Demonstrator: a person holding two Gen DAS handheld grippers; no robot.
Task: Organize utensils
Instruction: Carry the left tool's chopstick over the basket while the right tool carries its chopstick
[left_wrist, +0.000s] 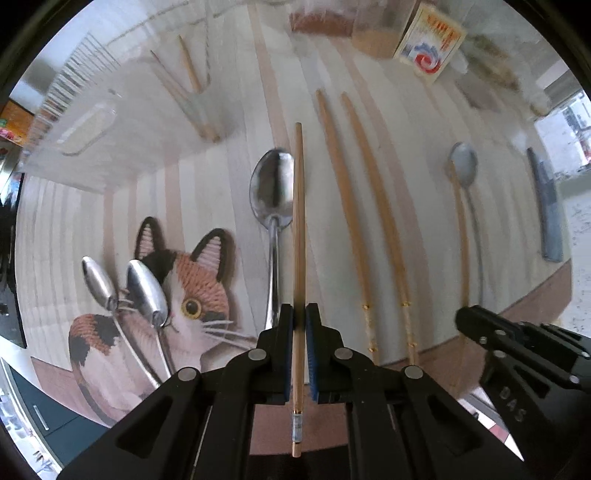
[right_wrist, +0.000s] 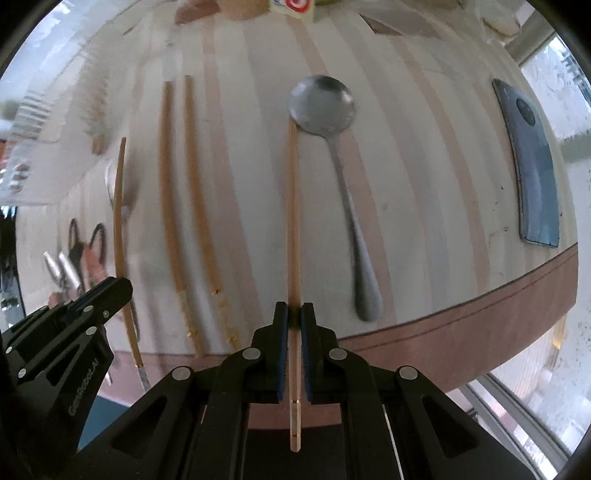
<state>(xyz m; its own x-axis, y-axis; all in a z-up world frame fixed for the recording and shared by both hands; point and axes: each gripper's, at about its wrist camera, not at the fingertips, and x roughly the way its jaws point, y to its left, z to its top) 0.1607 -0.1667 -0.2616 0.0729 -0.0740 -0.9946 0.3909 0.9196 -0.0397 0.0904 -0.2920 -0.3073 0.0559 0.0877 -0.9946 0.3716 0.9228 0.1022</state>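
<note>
Left gripper (left_wrist: 299, 314): jaws pressed together on a wooden chopstick (left_wrist: 298, 229), which runs straight ahead between the blue pads. Just left of that chopstick lies a shiny metal spoon (left_wrist: 272, 199), bowl away from the tool. To the right, a pair of chopsticks (left_wrist: 364, 206) lies side by side on the striped cloth (left_wrist: 221, 192). Two more spoons (left_wrist: 122, 284) rest further left, over a cat picture (left_wrist: 192, 291).

Right gripper (right_wrist: 294, 314): jaws pinching a second chopstick (right_wrist: 293, 206). Just right of it lies a dull grey spoon (right_wrist: 334, 147); a phone (right_wrist: 532, 166) lies well to the right.
</note>
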